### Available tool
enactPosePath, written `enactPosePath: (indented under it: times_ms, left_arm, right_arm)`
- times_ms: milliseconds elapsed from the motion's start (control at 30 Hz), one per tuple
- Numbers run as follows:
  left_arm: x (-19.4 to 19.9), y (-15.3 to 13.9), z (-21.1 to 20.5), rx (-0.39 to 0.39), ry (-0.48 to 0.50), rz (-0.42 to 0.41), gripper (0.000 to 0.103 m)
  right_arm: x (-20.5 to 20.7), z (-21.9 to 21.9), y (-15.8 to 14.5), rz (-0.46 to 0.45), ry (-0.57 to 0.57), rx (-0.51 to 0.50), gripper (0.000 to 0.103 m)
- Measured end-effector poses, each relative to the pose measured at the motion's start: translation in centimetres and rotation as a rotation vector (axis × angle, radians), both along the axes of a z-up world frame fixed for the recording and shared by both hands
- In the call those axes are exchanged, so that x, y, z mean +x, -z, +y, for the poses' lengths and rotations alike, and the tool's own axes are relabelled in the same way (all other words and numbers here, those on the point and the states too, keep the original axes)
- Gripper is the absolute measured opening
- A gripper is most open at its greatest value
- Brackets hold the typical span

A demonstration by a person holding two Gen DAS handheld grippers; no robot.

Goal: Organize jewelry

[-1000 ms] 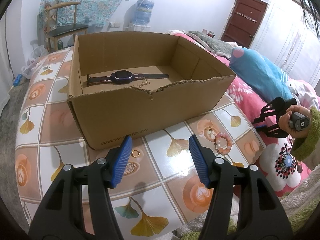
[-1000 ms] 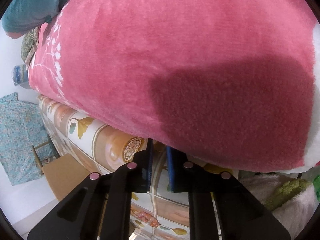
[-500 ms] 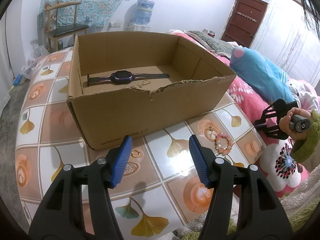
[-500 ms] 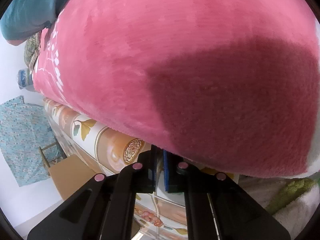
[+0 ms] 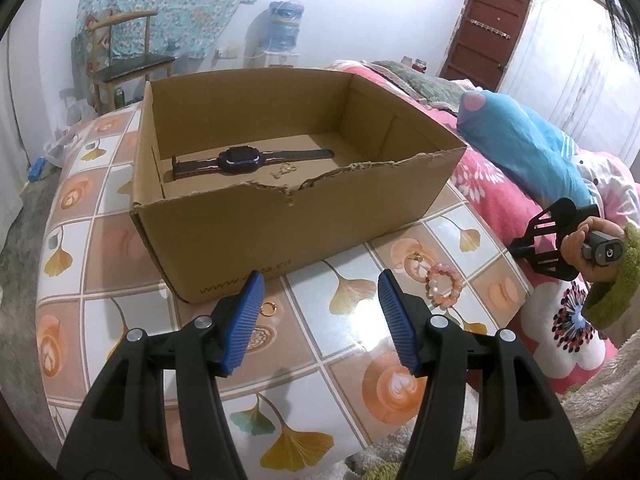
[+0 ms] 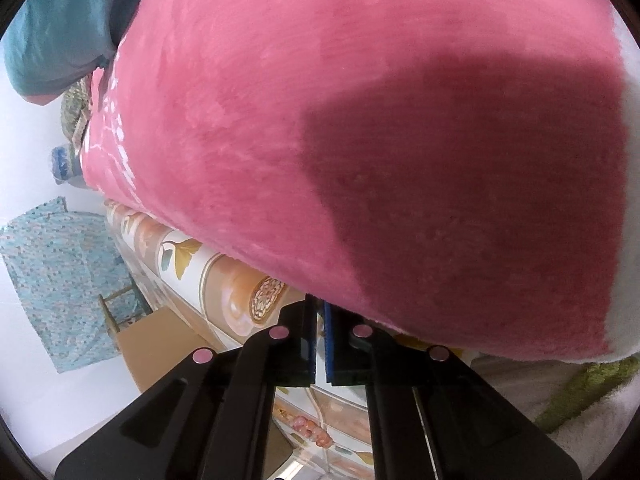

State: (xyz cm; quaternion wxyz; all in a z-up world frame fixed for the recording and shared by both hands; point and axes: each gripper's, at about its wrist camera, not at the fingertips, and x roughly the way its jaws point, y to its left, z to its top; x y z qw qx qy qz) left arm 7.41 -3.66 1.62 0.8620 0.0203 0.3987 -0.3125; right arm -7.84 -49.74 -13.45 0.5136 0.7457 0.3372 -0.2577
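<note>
An open cardboard box (image 5: 280,236) stands on the tiled table (image 5: 352,332). Inside it lie a dark watch (image 5: 240,158) and a thin gold chain (image 5: 282,170). In front of the box, on the table, are a gold ring (image 5: 268,309), a pink bead bracelet (image 5: 444,285) and a small gold piece (image 5: 416,257). My left gripper (image 5: 320,320) hovers open over the table just before the box, nothing between its blue pads. My right gripper (image 6: 319,344) is shut and empty, off the table's right edge over the pink blanket (image 6: 380,140); the left wrist view shows it (image 5: 520,246) held in a hand.
A pink flowered blanket (image 5: 500,196) and a blue pillow (image 5: 516,144) lie on the bed right of the table. A wooden chair (image 5: 128,60) and a water dispenser (image 5: 286,24) stand at the far wall. The bracelet (image 6: 308,428) shows below the right gripper.
The right gripper's jaws closed from a narrow gap to shut, and it drifted slightly over the blanket. The left gripper and the jewelry stayed put.
</note>
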Motion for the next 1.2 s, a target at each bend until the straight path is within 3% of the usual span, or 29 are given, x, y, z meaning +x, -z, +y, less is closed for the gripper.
enactPosePath:
  times_ms: [633,733,900,1200]
  left_arm:
    - [-0.8,-0.6,-0.8,0.020,0.014,-0.024,0.056]
    - [-0.9,-0.6,-0.9,0.018,0.017,-0.023,0.056]
    - [-1.0,-0.6,-0.8,0.018,0.018,-0.024,0.056]
    - [-0.6,-0.2,-0.5,0.013,0.012,-0.005,0.056]
  right_arm:
    - [-2.1,0.1,0.4,-0.064,0.017,0.059,0.002]
    - [-1.7,0.3,0.0,-0.044,0.002,0.066,0.007]
    - [-0.8,0.2,-1.0,0.009,-0.006,0.031,0.038]
    - [0.4,0.1,-0.7,0.079,0.007,0.036,0.038]
